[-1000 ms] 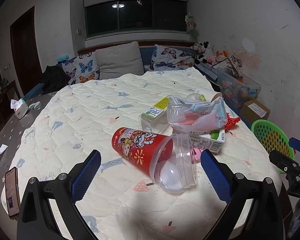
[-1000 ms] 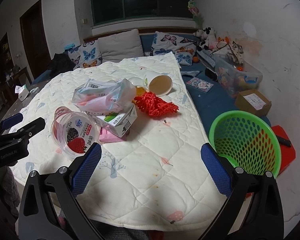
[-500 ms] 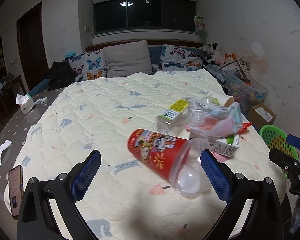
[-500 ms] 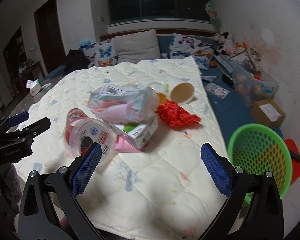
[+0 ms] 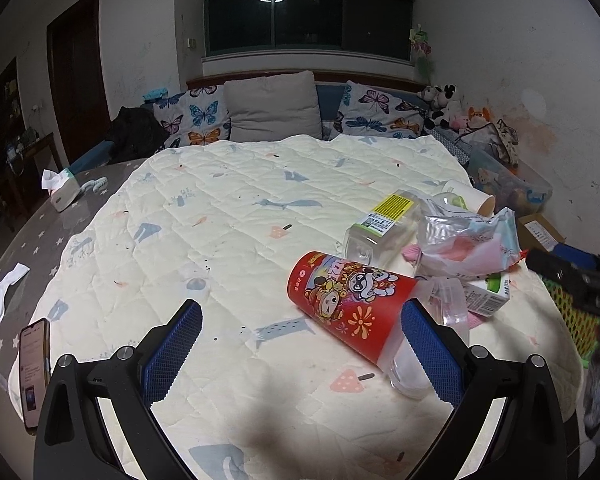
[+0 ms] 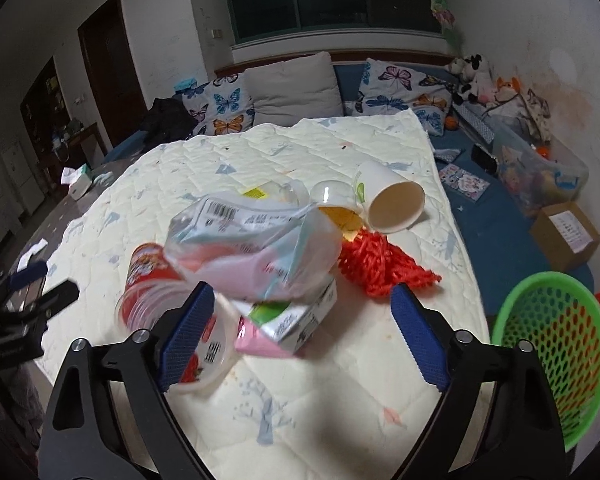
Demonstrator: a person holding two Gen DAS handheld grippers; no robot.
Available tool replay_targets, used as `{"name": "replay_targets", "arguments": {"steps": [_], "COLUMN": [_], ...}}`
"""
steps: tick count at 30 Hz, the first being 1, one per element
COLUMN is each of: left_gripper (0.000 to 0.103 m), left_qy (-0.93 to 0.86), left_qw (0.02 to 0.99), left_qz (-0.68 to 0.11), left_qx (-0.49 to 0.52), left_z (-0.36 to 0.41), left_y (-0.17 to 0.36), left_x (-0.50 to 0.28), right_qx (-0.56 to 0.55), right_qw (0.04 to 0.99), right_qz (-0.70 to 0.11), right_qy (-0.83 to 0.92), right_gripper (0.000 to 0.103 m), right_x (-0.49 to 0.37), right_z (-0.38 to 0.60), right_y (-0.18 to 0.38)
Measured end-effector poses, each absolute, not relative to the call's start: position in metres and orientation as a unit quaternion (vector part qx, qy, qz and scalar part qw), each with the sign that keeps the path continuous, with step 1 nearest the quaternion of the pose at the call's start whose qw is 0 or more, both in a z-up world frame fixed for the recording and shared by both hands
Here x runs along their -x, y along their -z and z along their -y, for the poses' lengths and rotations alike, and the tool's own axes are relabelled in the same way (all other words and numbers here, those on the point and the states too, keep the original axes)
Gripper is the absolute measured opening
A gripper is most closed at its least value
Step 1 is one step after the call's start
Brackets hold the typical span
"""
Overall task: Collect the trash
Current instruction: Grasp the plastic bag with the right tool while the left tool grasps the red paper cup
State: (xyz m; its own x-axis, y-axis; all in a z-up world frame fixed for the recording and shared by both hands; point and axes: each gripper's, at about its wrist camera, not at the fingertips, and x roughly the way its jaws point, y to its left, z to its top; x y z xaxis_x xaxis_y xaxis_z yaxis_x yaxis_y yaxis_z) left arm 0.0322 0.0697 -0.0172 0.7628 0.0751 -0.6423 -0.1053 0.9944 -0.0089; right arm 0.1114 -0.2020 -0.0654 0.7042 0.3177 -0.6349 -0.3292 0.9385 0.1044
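From the left wrist view, the left gripper (image 5: 300, 354) hangs over a cream quilted cover (image 5: 228, 224) spread on a round worktop (image 5: 40, 236), its blue-padded jaws spread wide with nothing between them. A red printed cup (image 5: 342, 300) lies on its side just ahead, its mouth toward the right finger, with a clear plastic cup (image 5: 410, 368) at that mouth and partly hidden behind the right pad. Beyond it lie a clear bottle with a yellow label (image 5: 380, 228), a crumpled plastic bag (image 5: 466, 240), a green and white carton (image 5: 486, 294) under the bag and a white paper cup (image 5: 470, 198) on its side. A phone (image 5: 34, 364) sits at the worktop's near left edge, a tissue box (image 5: 62, 192) farther back.

From the right wrist view, the right gripper (image 6: 300, 340) is also wide open and holds nothing. The plastic bag (image 6: 256, 244) rests on the carton (image 6: 292, 318), which lies between the two fingers' lines, with a pink packet (image 6: 256, 342) beneath it. The red cup (image 6: 150, 270) and a clear cup with a strawberry print (image 6: 192, 356) lie at the left, blurred. A red mesh net (image 6: 380, 264) lies right of the bag, the paper cup (image 6: 392, 202) behind it. A green basket (image 6: 552, 344) stands off the worktop's right edge, and the left gripper (image 6: 28, 308) shows at the far left.
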Motion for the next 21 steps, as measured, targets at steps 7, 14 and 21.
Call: {"name": "replay_targets", "arguments": {"steps": [7, 14, 21], "left_gripper": [0.097, 0.097, 0.097], "left_qy": [-0.05, -0.041, 0.002], "left_qw": [0.934, 0.928, 0.928], "left_qz": [-0.351, -0.365, -0.37], "left_qx": [0.034, 0.06, 0.045], "left_z": [-0.075, -0.081, -0.058], "left_y": [0.02, 0.022, 0.026], "left_x": [-0.039, -0.044, -0.041], "right_qx": [-0.04, -0.106, -0.13], "right_qw": [0.914, 0.891, 0.879], "right_qz": [-0.351, -0.374, -0.377], "right_qy": [-0.201, -0.235, -0.26], "right_gripper": [0.074, 0.063, 0.046], "right_x": [-0.147, -0.171, -0.171], "right_z": [0.204, 0.211, 0.218], "right_y": [0.07, 0.085, 0.088]}}
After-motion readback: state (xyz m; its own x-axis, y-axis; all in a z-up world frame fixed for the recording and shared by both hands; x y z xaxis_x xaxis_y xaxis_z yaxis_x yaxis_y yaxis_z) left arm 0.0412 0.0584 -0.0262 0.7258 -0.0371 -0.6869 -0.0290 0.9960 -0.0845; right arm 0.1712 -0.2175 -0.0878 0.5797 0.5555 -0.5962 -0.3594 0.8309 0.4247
